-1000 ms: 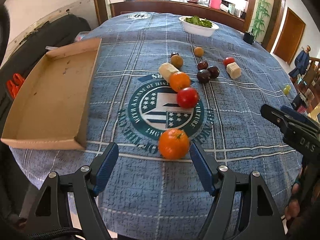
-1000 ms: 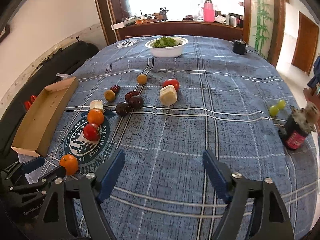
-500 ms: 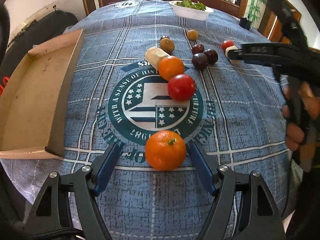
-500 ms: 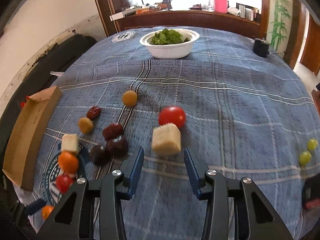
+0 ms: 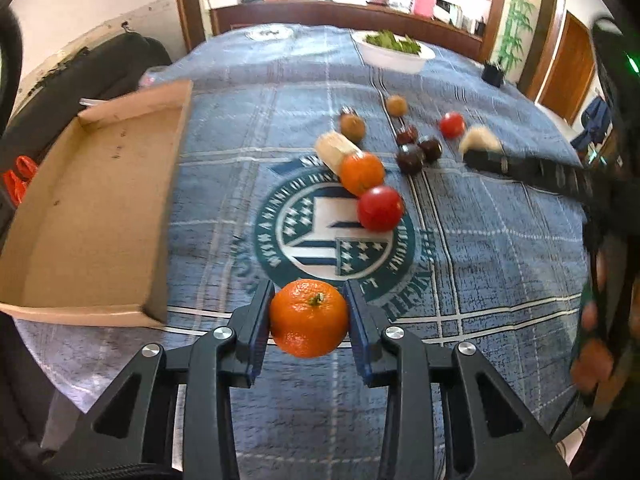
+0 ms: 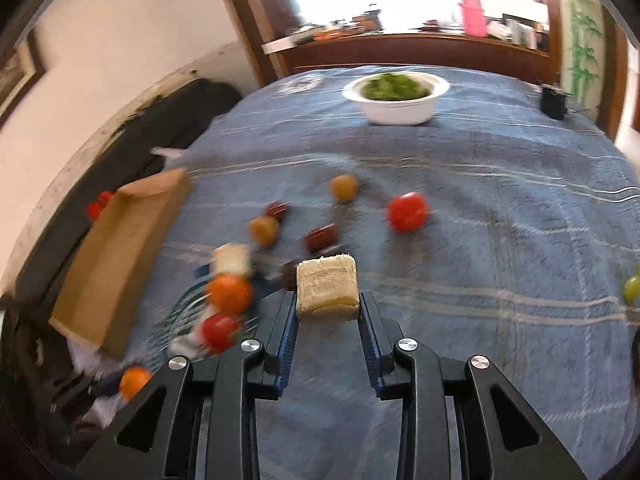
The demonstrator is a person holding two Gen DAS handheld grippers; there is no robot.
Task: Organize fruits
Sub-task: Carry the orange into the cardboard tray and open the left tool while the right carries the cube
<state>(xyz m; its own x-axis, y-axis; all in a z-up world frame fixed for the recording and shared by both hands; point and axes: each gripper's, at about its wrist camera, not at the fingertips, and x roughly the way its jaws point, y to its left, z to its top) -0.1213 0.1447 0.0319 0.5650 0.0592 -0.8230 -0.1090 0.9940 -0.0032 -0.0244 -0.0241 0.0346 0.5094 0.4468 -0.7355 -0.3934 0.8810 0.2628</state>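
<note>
Both grippers are seen clamped on food. Between the blue pads of the left gripper an orange mandarin is gripped, the jaws having just been closing onto it; the pads press on its two sides, at the near edge of the blue checked tablecloth. The right gripper is shut on a pale cut block, perhaps a piece of sugarcane, its jaws likewise having just been closing, with the block wedged between the fingertips.

Only in the left wrist view is the inside of the cardboard tray shown: it lies on the left, beside the gripped mandarin, and nothing is seen in it. A second mandarin and a red tomato are seen touching each other on the round emblem beyond the left gripper, with a second pale block just behind them. At the right edge the right gripper's dark body and blurred fingers of a hand are visible.

Only in the right wrist view are green grapes shown, far right, well apart from the other fruit. A white bowl of greens is seen far across the cloth, and a single red tomato lies beyond the held block. This view is blurred on its left side, where the gripped mandarin appears small at the lower left.
</note>
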